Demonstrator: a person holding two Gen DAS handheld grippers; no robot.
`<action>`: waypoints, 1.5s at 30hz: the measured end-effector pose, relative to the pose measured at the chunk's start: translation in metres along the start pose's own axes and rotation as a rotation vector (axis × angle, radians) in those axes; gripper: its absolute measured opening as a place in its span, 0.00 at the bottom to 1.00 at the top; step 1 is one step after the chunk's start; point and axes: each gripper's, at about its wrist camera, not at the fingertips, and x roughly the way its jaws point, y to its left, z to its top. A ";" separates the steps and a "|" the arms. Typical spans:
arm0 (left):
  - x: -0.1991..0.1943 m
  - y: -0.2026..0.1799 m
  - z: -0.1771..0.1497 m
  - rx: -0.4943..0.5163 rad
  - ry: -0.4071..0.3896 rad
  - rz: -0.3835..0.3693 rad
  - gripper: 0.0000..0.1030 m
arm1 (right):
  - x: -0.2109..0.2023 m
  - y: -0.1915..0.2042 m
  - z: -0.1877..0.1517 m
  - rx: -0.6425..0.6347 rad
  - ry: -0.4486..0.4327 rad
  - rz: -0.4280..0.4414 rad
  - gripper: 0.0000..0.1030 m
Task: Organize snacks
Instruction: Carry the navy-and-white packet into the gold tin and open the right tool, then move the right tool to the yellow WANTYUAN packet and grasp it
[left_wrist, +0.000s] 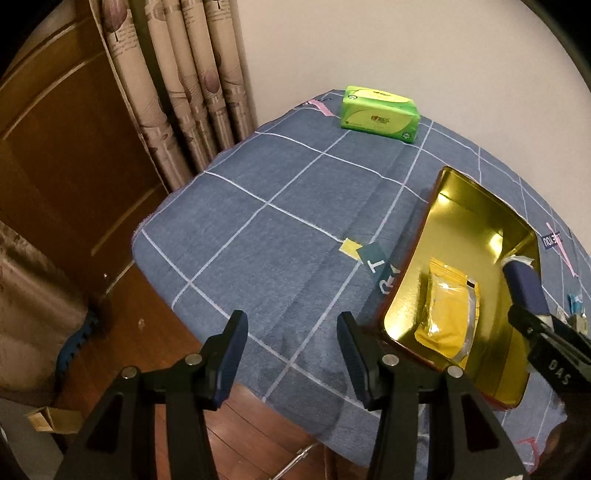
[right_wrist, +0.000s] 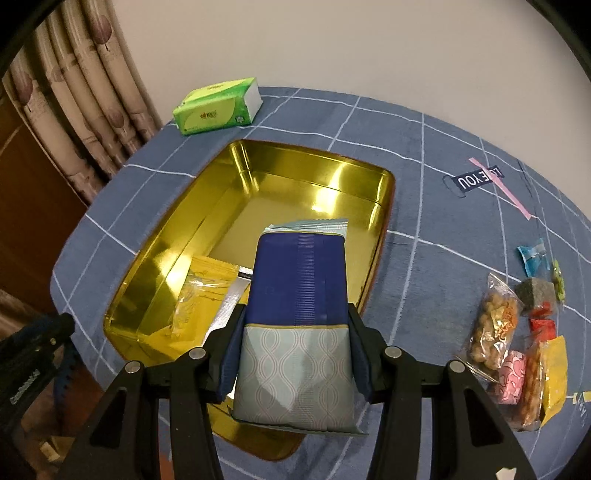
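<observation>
The right gripper (right_wrist: 295, 343) is clamped on a blue-and-grey snack packet (right_wrist: 297, 317) above the gold tin (right_wrist: 258, 158), where a yellow packet (right_wrist: 199, 295) lies at seven o'clock. The left gripper (left_wrist: 291, 354) hangs empty, jaws apart, at the tin's nine o'clock. Loose snacks (right_wrist: 517, 339) wait at three o'clock.

On the table (right_wrist: 424, 206) a tin (right_wrist: 317, 162) sits left of centre. In its near left corner lies a flat packet (right_wrist: 199, 295). A snack pack (right_wrist: 295, 317) is held over the tin's near end. A tissue pack (right_wrist: 218, 107) lies beyond the tin at the far edge. A cluster of snacks (right_wrist: 513, 332) lies to the right, well apart from the tin.
</observation>
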 end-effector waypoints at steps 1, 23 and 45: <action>0.001 0.000 0.000 0.001 0.003 -0.001 0.50 | 0.002 0.001 0.000 -0.003 0.003 -0.003 0.45; 0.005 0.002 -0.001 -0.022 0.031 -0.015 0.50 | 0.009 0.016 -0.005 -0.054 0.017 0.010 0.50; -0.014 -0.026 -0.006 0.071 -0.017 -0.012 0.50 | -0.094 -0.197 -0.056 0.084 -0.100 -0.093 0.68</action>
